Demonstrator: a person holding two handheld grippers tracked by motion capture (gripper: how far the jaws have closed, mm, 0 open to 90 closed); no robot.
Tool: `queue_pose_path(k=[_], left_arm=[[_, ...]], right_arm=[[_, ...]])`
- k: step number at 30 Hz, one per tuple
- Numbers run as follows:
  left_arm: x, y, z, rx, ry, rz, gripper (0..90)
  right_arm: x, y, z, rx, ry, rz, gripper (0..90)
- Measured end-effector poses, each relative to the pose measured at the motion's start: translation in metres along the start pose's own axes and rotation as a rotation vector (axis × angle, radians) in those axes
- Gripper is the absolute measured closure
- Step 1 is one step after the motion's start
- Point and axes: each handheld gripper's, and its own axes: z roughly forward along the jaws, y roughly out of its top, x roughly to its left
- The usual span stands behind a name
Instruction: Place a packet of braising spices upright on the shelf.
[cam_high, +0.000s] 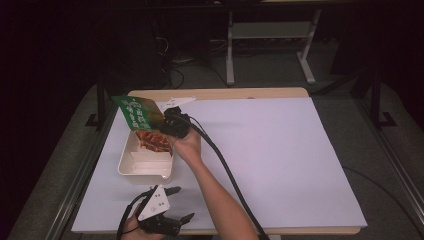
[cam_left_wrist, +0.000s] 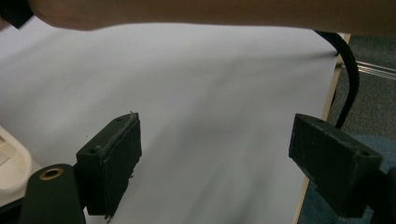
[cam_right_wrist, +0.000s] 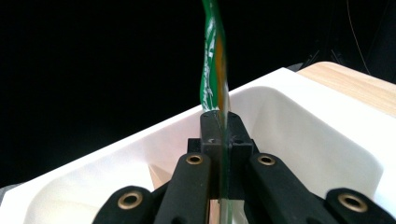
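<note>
Placing step: the right gripper (cam_high: 167, 122), fingers clamped on a green packet (cam_high: 137, 112), holds it above the far end of the white box (cam_high: 131, 167); next, lower and release; left gripper (cam_high: 176, 204) open, near the box.

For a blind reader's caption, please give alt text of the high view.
The right gripper pinches a green packet above a white tray holding reddish food. The left gripper rests open near the table's front edge.
</note>
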Motion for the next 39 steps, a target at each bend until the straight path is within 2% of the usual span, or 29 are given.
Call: queue_pose_path(k=[1,3,10,15,17,22,24,25,28,31,32,34,35,36,39], left_arm=[[0.0,0.0,0.0,-0.001,0.0,0.0,16.4],[0.0,0.0,0.001,-0.003,0.001,0.003,16.4],[0.0,0.0,0.001,0.0,0.004,0.003,16.4],[0.0,-0.001,0.001,0.005,0.0,0.002,16.4],[0.0,-0.001,0.002,0.007,-0.001,0.003,16.4],[0.0,-0.001,0.003,0.008,-0.005,0.0,16.4],[0.0,-0.001,0.003,0.01,-0.007,-0.003,16.4],[0.0,-0.001,0.003,0.01,-0.007,-0.003,16.4],[-0.001,-0.001,0.004,0.01,-0.006,0.001,16.4],[-0.001,-0.001,0.004,0.019,-0.008,0.001,16.4],[-0.001,-0.001,0.004,0.02,-0.008,0.001,16.4],[-0.002,-0.001,0.005,0.021,-0.008,0.001,16.3],[-0.002,-0.001,0.005,0.02,-0.007,-0.001,16.4],[-0.002,-0.001,0.005,0.02,-0.007,-0.002,16.4],[-0.001,-0.002,0.007,0.021,-0.008,-0.015,16.3]], right_arm=[[-0.001,-0.001,-0.001,-0.003,0.001,0.006,89.4],[-0.003,-0.004,-0.003,0.006,0.0,-0.015,89.2],[-0.005,-0.004,-0.003,0.018,-0.004,-0.039,89.2],[-0.009,-0.004,-0.003,0.018,-0.012,-0.032,89.2],[-0.012,-0.003,-0.003,0.028,-0.011,-0.013,89.0],[-0.017,0.0,-0.004,0.051,-0.028,-0.003,87.7],[-0.018,0.001,-0.007,0.06,-0.037,0.001,81.7],[-0.018,0.001,-0.007,0.06,-0.037,0.001,81.7],[-0.023,0.002,-0.015,0.068,-0.018,0.026,70.6],[-0.024,0.005,-0.027,0.065,-0.002,0.042,62.4],[-0.024,0.006,-0.036,0.069,-0.01,0.024,58.5],[-0.023,0.006,-0.04,0.072,-0.01,0.024,57.7],[-0.022,0.006,-0.048,0.074,-0.006,0.02,51.3],[-0.022,0.006,-0.048,0.074,-0.006,0.02,51.3],[-0.023,0.0,-0.064,0.084,0.002,0.034,46.9]])
